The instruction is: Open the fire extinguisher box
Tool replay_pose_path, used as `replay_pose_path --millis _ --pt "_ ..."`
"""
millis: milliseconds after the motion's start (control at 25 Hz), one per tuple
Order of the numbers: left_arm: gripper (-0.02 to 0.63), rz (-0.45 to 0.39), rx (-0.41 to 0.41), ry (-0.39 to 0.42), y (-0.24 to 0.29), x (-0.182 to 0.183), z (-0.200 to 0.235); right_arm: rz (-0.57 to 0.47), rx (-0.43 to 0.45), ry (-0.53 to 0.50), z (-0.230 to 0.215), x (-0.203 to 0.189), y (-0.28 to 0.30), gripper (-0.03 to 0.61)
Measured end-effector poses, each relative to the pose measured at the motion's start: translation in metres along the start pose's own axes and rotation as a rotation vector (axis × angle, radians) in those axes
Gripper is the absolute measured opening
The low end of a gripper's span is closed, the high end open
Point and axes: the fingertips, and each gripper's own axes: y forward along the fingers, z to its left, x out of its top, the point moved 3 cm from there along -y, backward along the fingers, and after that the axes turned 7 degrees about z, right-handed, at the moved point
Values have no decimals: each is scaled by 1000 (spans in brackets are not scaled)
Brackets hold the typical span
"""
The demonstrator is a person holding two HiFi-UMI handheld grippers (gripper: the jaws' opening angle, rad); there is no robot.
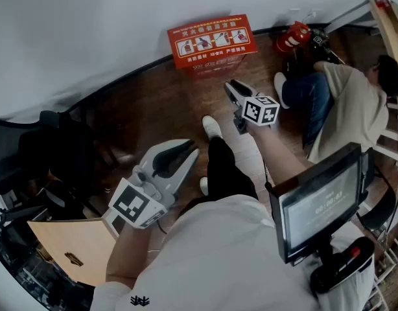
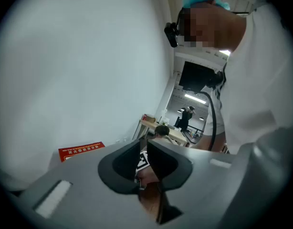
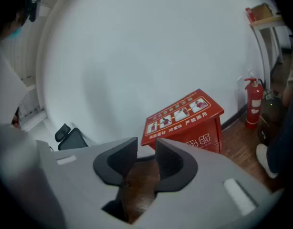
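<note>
The box point(image 1: 212, 41) stands on the floor point(image 1: 153, 105) at the far side, its back to the wall point(image 1: 89, 24) and its sloped, picture-printed lid lying shut. Both tongs are held in the air well short of it. The right tongs point(image 3: 146, 149) are released with nothing between them and point almost straight at the box, which sits just right of their line. The left tongs point(image 2: 143, 149) are nearer and lower left, also released and empty, with the box off to their left. With the lid down, I judge the work is to close the gap. The right tongs should go to the lid's front lip, squarely from the front, and pinch only the thin edge, so the lid swings up on its back hinge without dragging the box. An extinguisher point(image 1: 293, 37) and a seated person point(image 1: 341, 102) are at the far right, so keep left of them.
</note>
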Motion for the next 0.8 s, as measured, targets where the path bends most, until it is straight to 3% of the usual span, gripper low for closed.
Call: replay_pose_path --millis 240,520,800 --pt "52 3 -15 -60 55 19 38 -13 -27 204 -82 25 74 140" --pt "52 28 9 -127 74 11 67 -138 11 542 -138 38 120 172" --pt "52 58 8 -156 76 4 70 -197 73 616 -142 38 113 126"
